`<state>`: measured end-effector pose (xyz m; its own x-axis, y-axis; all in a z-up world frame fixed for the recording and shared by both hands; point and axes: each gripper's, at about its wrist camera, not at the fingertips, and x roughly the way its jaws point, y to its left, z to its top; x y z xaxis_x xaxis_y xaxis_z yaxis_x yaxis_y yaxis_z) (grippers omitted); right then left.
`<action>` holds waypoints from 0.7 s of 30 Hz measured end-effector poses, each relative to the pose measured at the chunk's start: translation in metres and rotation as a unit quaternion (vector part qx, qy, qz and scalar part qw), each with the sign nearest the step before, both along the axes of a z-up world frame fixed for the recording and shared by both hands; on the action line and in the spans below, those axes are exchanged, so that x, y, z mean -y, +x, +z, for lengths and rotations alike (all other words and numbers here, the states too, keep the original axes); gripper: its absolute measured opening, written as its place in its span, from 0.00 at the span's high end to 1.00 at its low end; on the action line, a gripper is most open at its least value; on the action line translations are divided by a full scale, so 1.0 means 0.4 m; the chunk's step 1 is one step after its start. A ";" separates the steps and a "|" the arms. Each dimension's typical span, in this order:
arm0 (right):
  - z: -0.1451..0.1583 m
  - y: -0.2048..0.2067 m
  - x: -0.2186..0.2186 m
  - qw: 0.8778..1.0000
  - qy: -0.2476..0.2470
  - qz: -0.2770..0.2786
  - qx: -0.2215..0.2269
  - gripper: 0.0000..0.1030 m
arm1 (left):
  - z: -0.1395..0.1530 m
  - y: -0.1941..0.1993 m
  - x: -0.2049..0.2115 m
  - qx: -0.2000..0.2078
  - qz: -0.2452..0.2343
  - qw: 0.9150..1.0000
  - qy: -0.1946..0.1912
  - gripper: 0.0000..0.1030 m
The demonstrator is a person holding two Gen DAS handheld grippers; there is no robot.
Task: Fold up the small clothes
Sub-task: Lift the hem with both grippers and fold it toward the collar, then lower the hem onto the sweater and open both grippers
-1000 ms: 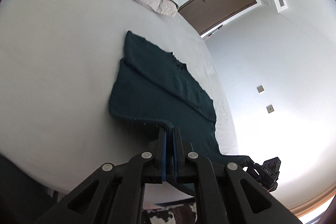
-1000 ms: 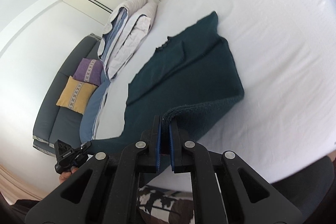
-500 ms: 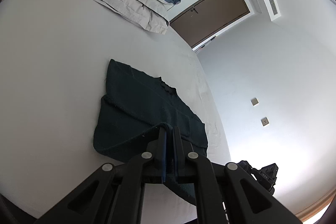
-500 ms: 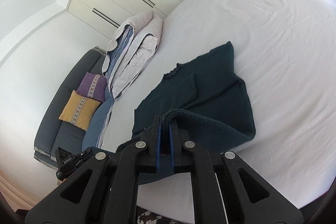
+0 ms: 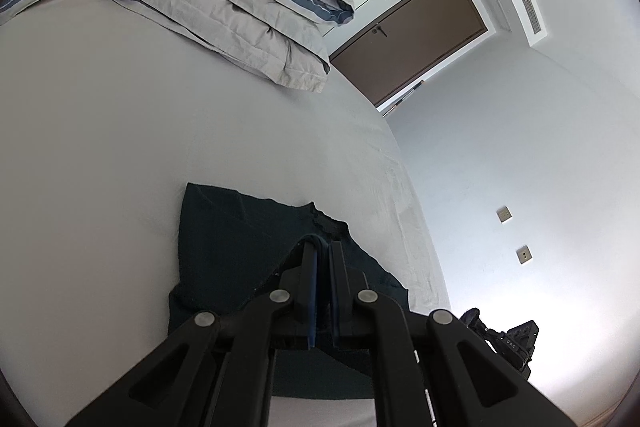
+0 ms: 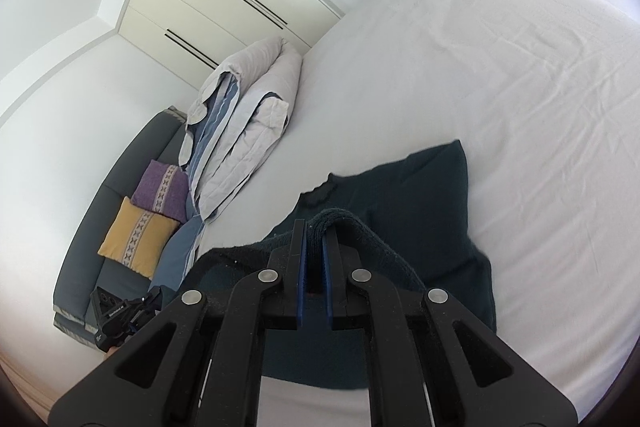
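Knitwear: the dark green sweater [image 6: 424, 211] on the bed [image 6: 500, 75] is soft and limp. Left tool [image 5: 322, 259] and right tool [image 6: 315, 235] each pinch its near hem; grip corners.

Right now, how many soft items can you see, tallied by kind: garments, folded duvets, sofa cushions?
Dark teal knitted garment: 1
Folded grey-and-blue duvet: 1
Sofa cushions, purple patterned and mustard yellow patterned: 2
Total: 4
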<state>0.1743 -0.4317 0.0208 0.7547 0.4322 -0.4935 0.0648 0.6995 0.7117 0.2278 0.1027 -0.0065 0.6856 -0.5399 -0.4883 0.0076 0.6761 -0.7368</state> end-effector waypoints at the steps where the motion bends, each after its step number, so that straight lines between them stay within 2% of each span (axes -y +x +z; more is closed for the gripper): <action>1: -0.007 0.027 0.001 1.000 -0.002 -0.003 -0.002 0.95 | -0.010 0.030 -0.001 -0.006 0.004 1.000 0.001 0.94; 6: -0.058 0.190 0.001 0.999 -0.016 -0.016 -0.022 0.95 | -0.065 0.159 0.005 -0.034 0.014 0.999 0.009 0.94; 11: -0.139 0.340 -0.001 0.998 -0.033 -0.026 -0.050 0.95 | -0.151 0.280 0.009 -0.070 0.031 0.997 0.020 0.94; 17: -0.271 0.489 0.034 0.994 -0.031 -0.052 -0.093 0.95 | -0.258 0.377 0.021 -0.109 0.040 0.992 0.045 0.94; 21: -0.371 0.545 0.056 0.988 -0.032 -0.068 -0.135 0.91 | -0.316 0.412 0.036 -0.129 0.038 0.989 0.061 0.93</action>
